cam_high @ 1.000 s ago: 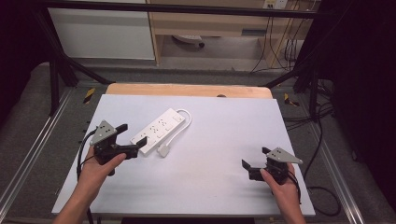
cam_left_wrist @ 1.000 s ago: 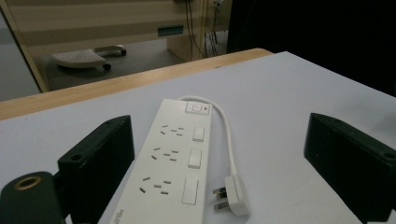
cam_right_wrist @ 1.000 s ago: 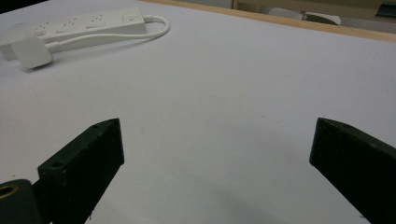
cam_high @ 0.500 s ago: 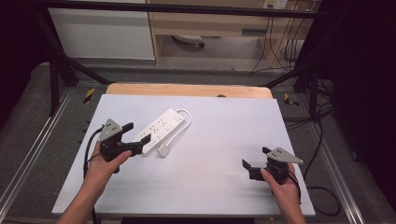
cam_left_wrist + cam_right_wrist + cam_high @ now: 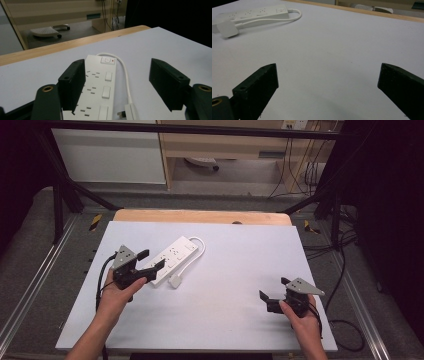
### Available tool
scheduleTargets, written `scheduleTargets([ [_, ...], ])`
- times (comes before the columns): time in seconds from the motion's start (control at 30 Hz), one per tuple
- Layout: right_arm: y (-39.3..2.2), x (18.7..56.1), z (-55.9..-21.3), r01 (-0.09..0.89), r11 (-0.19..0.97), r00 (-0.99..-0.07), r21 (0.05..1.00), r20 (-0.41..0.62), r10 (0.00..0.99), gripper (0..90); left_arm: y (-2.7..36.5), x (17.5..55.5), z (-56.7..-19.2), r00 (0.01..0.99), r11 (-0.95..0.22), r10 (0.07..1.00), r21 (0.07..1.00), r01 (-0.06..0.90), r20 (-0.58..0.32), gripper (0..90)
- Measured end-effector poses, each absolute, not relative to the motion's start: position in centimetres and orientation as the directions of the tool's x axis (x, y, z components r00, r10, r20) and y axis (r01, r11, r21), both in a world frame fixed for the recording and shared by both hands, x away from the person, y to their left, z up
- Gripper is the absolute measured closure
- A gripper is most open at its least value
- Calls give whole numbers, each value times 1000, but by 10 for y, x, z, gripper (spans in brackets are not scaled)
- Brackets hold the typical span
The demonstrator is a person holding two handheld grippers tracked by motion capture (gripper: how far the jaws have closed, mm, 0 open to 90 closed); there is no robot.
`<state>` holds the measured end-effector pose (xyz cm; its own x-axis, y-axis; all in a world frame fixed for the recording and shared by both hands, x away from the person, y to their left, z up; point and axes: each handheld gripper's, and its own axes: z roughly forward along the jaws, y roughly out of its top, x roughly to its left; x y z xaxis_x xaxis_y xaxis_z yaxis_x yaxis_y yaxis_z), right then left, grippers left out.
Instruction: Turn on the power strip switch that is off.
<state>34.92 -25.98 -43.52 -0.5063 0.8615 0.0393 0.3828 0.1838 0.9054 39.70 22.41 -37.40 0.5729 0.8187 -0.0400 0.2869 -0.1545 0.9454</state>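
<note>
Left gripper (image 5: 149,260) advanced, closing around one power strip (image 5: 174,256).

I see a white power strip (image 5: 172,258) lying flat on the table (image 5: 240,270), angled across its left half. Its sockets face up, its switch end points toward the table's far edge, and its white cord (image 5: 192,260) loops back to a plug (image 5: 176,281) beside it.

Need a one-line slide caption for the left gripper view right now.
Left claw closing around a white power strip on the table, pads not yet touching, its plug lying alongside.
</note>
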Motion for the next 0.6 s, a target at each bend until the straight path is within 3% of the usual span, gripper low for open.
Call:
scheduleTargets([
  [0.6, -260, 349, -435, 385, 185, -504, 904, 38, 863, 36, 220, 405, -390, 570, -177, 821, 930, 322, -41, 487],
])
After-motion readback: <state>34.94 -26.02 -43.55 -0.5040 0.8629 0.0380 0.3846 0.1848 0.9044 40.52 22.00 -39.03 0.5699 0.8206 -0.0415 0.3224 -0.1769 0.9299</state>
